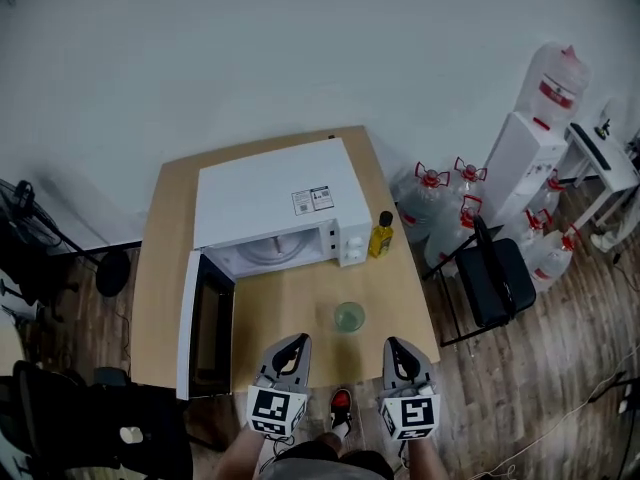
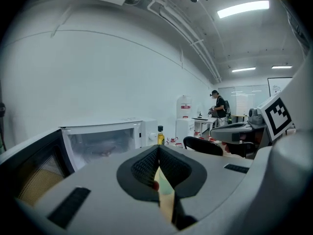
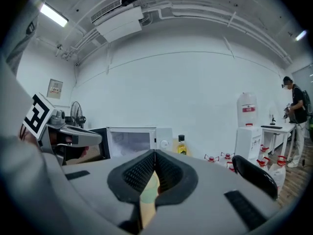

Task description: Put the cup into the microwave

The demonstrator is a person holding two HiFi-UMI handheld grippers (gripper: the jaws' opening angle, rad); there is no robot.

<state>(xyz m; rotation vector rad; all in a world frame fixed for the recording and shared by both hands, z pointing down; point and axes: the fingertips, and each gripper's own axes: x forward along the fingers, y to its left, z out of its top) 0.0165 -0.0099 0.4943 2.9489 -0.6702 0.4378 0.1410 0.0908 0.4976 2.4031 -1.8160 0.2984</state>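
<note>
Small, clear, green-tinted glass cup: upright on the wooden counter, near side of the open white microwave. Left tongs and right tongs: pressed together, empty.

wooden table bears an open microwave, a yellow bottle, a glass cup.

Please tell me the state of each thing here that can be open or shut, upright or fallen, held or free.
microwave: its door is wide open.
cup: upright on the table, not held.
bottle: upright, cap on, beside the microwave.
left gripper: jaws shut, nothing between them.
right gripper: jaws shut, nothing between them.
</note>
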